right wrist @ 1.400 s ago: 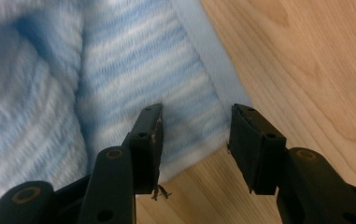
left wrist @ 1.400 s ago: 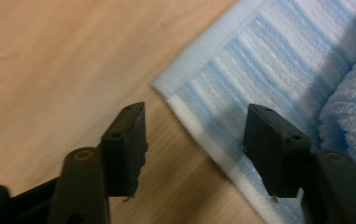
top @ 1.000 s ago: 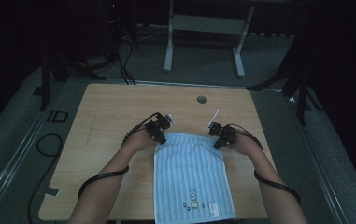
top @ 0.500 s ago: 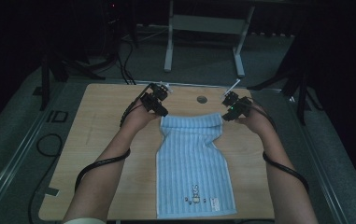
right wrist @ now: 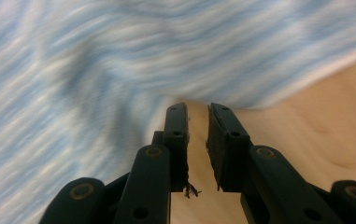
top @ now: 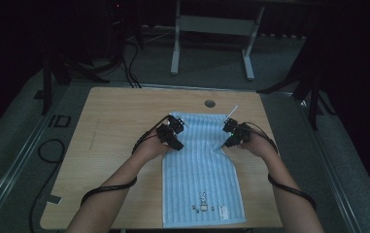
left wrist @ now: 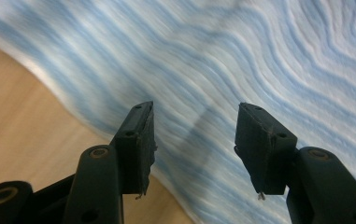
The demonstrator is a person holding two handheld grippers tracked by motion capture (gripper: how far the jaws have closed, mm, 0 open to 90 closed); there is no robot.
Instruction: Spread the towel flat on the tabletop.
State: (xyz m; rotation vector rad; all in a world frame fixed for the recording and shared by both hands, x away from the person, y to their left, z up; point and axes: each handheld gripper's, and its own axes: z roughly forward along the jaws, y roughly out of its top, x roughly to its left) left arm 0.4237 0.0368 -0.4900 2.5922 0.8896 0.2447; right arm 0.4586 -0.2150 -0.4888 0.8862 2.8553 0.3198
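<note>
A light blue striped towel [top: 202, 179] lies spread flat on the wooden table [top: 109, 121], long side running away from me, a small printed figure near its near end. My left gripper [top: 177, 143] hovers over the towel's left edge about a third of the way down. Its jaws [left wrist: 194, 112] have just been opening and stand apart, with only the cloth [left wrist: 269, 60] below them. My right gripper [top: 220, 144] is at the towel's right edge. Its jaws [right wrist: 198, 109] have just been closing to a narrow gap, nothing between them, with the towel's hem [right wrist: 119, 60] just past the tips.
A round cable hole [top: 210, 103] sits in the tabletop just beyond the towel's far end. Bare wood lies left and right of the towel. A grey desk frame [top: 211, 24] stands on the floor behind the table; cables [top: 46, 150] lie at the left.
Both hands have pulled back toward me from the table's far side. The towel's far end, held up at its corners before, now lies flat and released. The left jaws stand apart.
</note>
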